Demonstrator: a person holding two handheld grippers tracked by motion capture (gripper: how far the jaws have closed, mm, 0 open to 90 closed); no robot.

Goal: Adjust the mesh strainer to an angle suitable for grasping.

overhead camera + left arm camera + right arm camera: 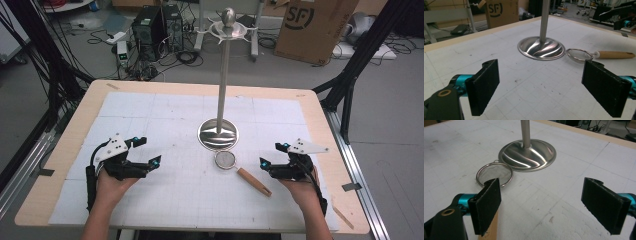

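A small mesh strainer (226, 160) with a wooden handle (254, 181) lies on the white mat, touching the front edge of the metal stand's round base (218, 134). My left gripper (148, 151) rests open at the front left, well apart from the strainer. My right gripper (273, 155) is open just right of the handle. In the left gripper view the strainer (579, 55) lies beyond my open left gripper (541, 85). In the right gripper view the strainer (494, 173) sits ahead of my open right gripper (541, 205), with the handle (492, 227) under one finger.
The stand's tall pole (222, 80) rises from the mat's middle to a hook ring (228, 29). The wooden table's edge (325, 125) frames the white mat (165, 115). Cables, computer boxes and a cardboard box (312, 25) sit on the floor behind.
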